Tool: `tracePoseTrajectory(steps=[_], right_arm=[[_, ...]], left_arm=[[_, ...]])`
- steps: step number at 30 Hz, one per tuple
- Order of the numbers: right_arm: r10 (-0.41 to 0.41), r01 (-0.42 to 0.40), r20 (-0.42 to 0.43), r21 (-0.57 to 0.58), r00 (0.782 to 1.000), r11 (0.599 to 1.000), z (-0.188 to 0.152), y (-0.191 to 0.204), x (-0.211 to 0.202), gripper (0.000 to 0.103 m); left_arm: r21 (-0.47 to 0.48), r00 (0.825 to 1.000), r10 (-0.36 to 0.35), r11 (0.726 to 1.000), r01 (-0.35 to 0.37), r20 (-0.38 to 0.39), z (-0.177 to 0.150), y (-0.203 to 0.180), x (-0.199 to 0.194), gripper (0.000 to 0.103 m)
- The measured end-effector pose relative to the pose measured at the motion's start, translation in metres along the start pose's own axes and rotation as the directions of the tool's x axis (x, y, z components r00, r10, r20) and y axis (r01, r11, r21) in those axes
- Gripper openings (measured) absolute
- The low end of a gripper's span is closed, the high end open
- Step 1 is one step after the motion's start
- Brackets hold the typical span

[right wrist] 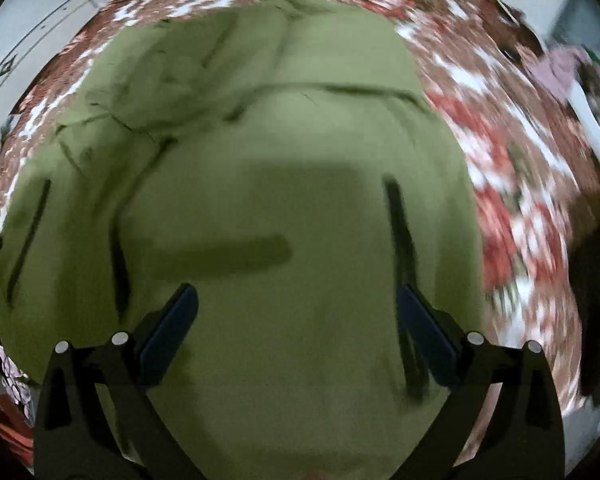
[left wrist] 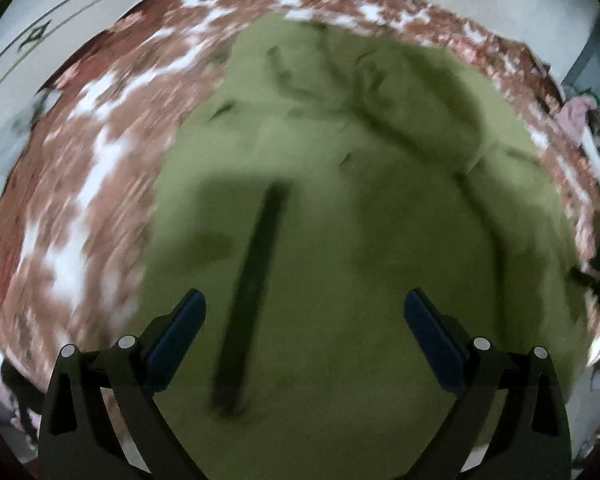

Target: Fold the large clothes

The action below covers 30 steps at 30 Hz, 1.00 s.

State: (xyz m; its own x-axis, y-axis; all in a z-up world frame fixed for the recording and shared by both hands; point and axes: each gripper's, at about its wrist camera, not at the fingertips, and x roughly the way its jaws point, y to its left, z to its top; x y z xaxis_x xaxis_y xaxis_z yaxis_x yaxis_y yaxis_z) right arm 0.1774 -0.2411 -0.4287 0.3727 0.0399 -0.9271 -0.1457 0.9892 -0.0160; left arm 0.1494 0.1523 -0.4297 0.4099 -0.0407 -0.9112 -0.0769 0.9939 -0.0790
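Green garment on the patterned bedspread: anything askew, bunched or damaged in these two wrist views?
The green garment is rumpled at its far end, with bunched folds rather than a flat edge. No tear shows, though both views are blurred. Both the left gripper and the right gripper are open above it, holding nothing.

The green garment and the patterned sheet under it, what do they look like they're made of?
The green garment looks like soft matte woven cloth, perhaps cotton: it creases and folds without any shine. The patterned sheet seems a thin printed fabric in red, brown and white; blur hides its weave. The gripper pads look like dark rubbery plastic.
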Motion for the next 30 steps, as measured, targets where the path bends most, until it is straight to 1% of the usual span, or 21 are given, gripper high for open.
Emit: tracePoseTrajectory(steps=[3,6,9,11,14,15,16,17,18,19,20,22,23,24,26,28,29,30], right_arm=[[-0.033,0.034,-0.039,0.029,0.999,0.999,-0.032,-0.019,-0.002,0.098],[-0.078,0.080,-0.078,0.016,0.994,0.997,-0.053,-0.035,-0.007,0.098],[-0.121,0.122,-0.087,0.008,0.989,0.992,-0.068,-0.054,-0.015,0.098],[-0.143,0.144,-0.094,0.008,0.985,0.989,-0.075,-0.066,-0.016,0.098],[-0.177,0.182,-0.135,0.026,0.975,0.983,-0.088,-0.091,-0.011,0.098],[-0.213,0.214,-0.123,-0.001,0.969,0.977,-0.093,-0.094,-0.013,0.098],[-0.222,0.220,-0.108,-0.034,0.969,0.975,-0.097,-0.095,-0.015,0.098],[-0.212,0.208,-0.116,-0.046,0.970,0.977,-0.103,-0.098,-0.013,0.098],[-0.189,0.188,-0.138,-0.020,0.972,0.982,-0.107,-0.105,-0.011,0.098],[-0.154,0.161,-0.165,0.029,0.974,0.987,-0.113,-0.114,-0.007,0.098],[-0.098,0.122,-0.200,0.110,0.975,0.986,-0.120,-0.127,-0.001,0.098],[-0.061,0.106,-0.234,0.186,0.970,0.977,-0.130,-0.142,0.007,0.098],[-0.048,0.098,-0.236,0.207,0.971,0.973,-0.134,-0.148,0.009,0.098],[-0.035,0.087,-0.232,0.217,0.972,0.972,-0.136,-0.150,0.009,0.098],[-0.008,0.061,-0.228,0.226,0.974,0.972,-0.138,-0.153,0.011,0.098],[0.033,0.020,-0.224,0.231,0.974,0.973,-0.139,-0.154,0.011,0.098],[0.050,0.003,-0.221,0.232,0.974,0.973,-0.139,-0.154,0.012,0.098],[0.070,-0.019,-0.216,0.230,0.974,0.973,-0.138,-0.152,0.012,0.098]], left_arm=[[0.010,0.998,0.030,1.000,-0.029,-0.049,-0.035,0.027,-0.003,0.097],[-0.036,0.994,0.037,0.998,-0.041,-0.107,-0.068,0.056,-0.012,0.097],[-0.083,0.991,0.040,0.995,-0.051,-0.130,-0.093,0.075,-0.021,0.097],[-0.103,0.989,0.025,0.994,-0.041,-0.145,-0.103,0.085,-0.023,0.097],[-0.138,0.985,0.002,0.990,-0.026,-0.170,-0.114,0.095,-0.020,0.097],[-0.148,0.986,-0.009,0.989,-0.017,-0.169,-0.116,0.095,-0.021,0.097],[-0.163,0.986,-0.032,0.987,0.005,-0.164,-0.120,0.097,-0.020,0.097],[-0.176,0.985,-0.053,0.984,0.023,-0.167,-0.123,0.098,-0.018,0.097],[-0.182,0.983,-0.063,0.983,0.031,-0.173,-0.126,0.098,-0.015,0.096],[-0.195,0.980,-0.084,0.980,0.048,-0.178,-0.130,0.098,-0.010,0.096],[-0.205,0.978,-0.100,0.977,0.062,-0.181,-0.132,0.098,-0.007,0.096],[-0.238,0.972,-0.139,0.967,0.091,-0.190,-0.137,0.098,0.002,0.094],[-0.264,0.966,-0.175,0.957,0.122,-0.189,-0.139,0.097,0.005,0.092],[-0.278,0.962,-0.197,0.950,0.140,-0.188,-0.138,0.096,0.007,0.086],[-0.288,0.960,-0.214,0.945,0.156,-0.181,-0.137,0.092,0.006,0.079],[-0.269,0.960,-0.220,0.948,0.169,-0.171,-0.135,0.087,0.000,0.062],[-0.258,0.962,-0.220,0.950,0.174,-0.164,-0.133,0.086,-0.005,0.057],[-0.253,0.962,-0.223,0.951,0.178,-0.158,-0.130,0.083,-0.009,0.046]])
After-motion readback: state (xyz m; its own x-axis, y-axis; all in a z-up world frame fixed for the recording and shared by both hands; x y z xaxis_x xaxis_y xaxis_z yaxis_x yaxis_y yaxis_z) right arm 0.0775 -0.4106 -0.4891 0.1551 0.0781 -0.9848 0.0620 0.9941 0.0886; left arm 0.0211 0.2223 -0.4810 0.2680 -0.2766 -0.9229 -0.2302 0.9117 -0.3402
